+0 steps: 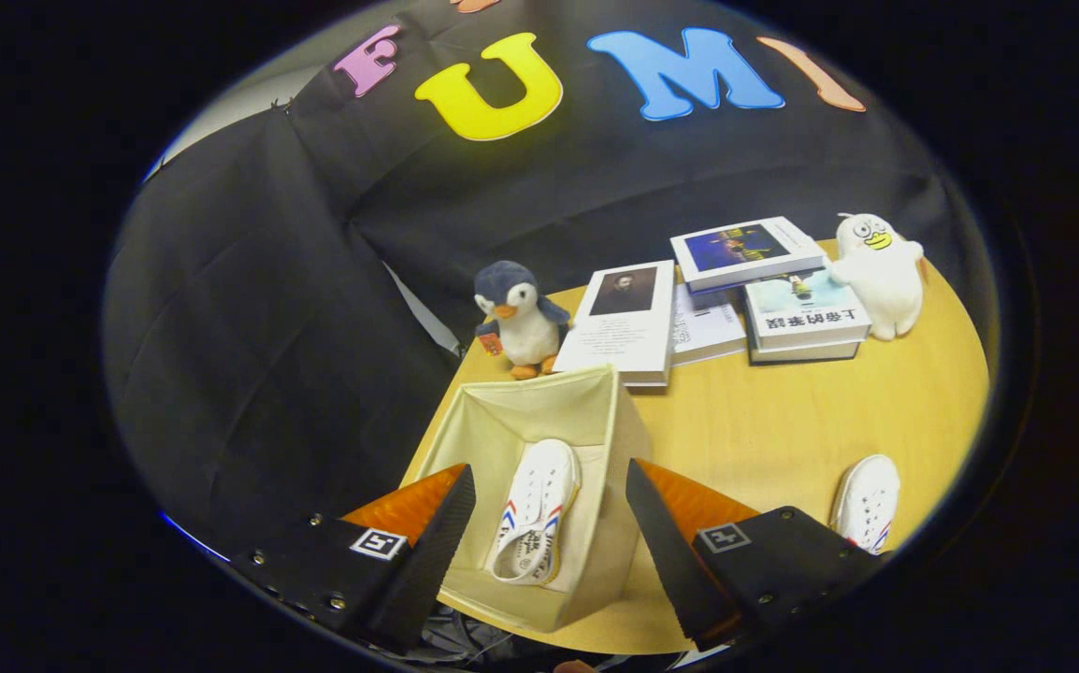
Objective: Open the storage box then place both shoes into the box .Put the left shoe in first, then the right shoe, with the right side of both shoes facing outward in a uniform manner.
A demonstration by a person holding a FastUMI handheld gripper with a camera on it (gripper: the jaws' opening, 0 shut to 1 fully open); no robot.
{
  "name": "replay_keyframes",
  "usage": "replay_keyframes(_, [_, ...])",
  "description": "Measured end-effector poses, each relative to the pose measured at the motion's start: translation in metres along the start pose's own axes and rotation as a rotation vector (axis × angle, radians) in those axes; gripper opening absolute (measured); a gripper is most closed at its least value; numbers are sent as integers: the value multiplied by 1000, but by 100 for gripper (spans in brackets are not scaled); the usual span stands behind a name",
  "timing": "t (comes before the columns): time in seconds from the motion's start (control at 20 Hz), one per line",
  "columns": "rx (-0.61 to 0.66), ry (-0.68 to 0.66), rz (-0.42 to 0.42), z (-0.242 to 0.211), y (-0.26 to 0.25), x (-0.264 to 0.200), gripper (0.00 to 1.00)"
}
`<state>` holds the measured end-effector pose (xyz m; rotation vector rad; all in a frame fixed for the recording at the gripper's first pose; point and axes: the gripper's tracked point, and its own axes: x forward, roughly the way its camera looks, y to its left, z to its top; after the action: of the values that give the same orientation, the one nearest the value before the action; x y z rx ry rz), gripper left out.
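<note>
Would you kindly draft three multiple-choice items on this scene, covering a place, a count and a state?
1. Where is the shoe seen between the fingers?
A. On the books
B. Inside the box
C. Beside the penguin

2. How many plush toys stand on the table?
A. One
B. Two
C. Four

3. What is the gripper doing?
A. Open, holding nothing
B. Shut on a shoe
C. Shut on a book

Key: 1 B, the shoe lies on the open box's floor. 2 B, the penguin and a white duck by the books. 3 A, the fingers stand wide apart above the box; the second shoe lies on the table beside it.
</note>
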<state>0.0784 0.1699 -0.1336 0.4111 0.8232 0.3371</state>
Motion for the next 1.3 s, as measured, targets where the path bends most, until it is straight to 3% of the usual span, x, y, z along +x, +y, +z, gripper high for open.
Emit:
replay_keyframes(0.7, [54, -4, -204, -18, -159, -71, 98])
replay_keyframes(1.3, [97, 92, -317, -65, -262, -90, 98])
